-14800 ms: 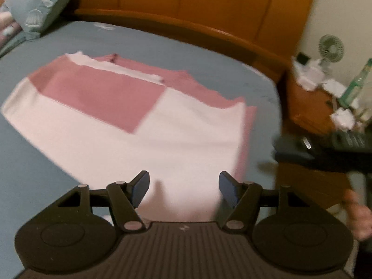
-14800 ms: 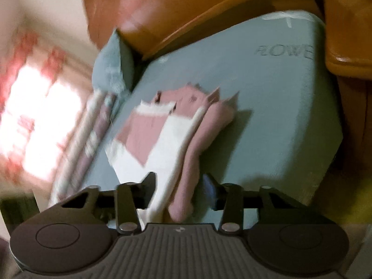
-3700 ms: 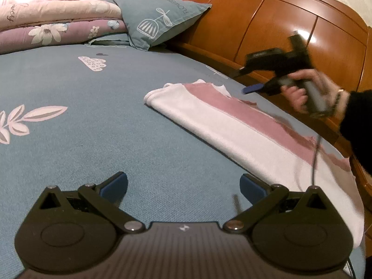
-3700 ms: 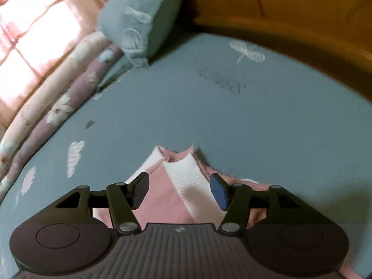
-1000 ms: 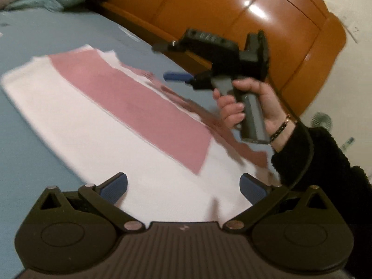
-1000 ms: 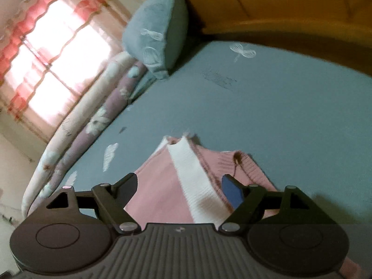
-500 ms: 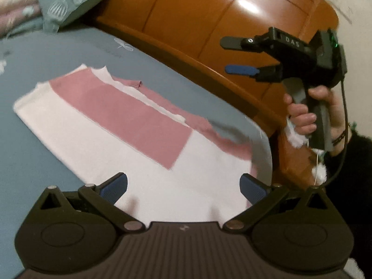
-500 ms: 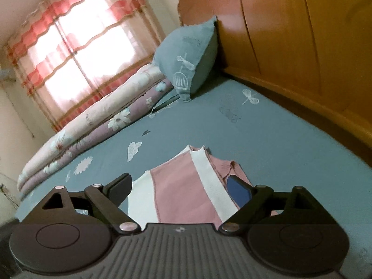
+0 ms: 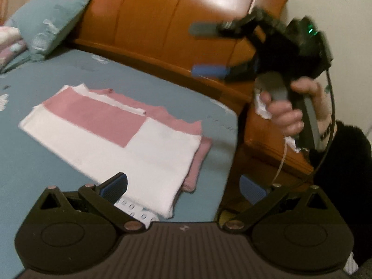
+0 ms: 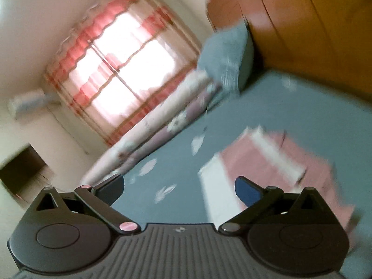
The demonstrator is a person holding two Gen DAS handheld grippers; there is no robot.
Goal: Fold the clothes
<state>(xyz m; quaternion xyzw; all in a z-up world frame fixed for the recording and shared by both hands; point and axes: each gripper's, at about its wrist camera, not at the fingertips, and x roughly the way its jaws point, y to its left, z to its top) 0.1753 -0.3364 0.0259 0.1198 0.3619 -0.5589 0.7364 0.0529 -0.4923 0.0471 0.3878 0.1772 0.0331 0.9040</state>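
Observation:
A folded pink and white garment [image 9: 130, 137] lies flat on the blue bedsheet [image 9: 58, 74], near the bed's right edge. My left gripper [image 9: 183, 186] hovers above the garment's near corner, open, with nothing between its fingers. A hand [image 9: 286, 114] holds my right gripper [image 9: 205, 50] up in the air in front of the headboard, clear of the garment. In the blurred right wrist view the garment [image 10: 267, 162] sits low and to the right. There the right gripper [image 10: 179, 186] has its jaws opening wide, with nothing between them.
A wooden headboard [image 9: 162, 23] runs along the back, with a blue pillow [image 9: 46, 23] at its left. A rolled floral quilt [image 10: 151, 134] lies under the curtained window [image 10: 121, 69]. A wooden nightstand [image 9: 262, 134] stands past the bed's right edge. A small white buttoned object [image 9: 137, 211] lies by my left finger.
Both grippers have lifted and drawn back from the garment, which stays folded on the bed. The right gripper's jaws have spread wider, and it has risen toward the upper right.

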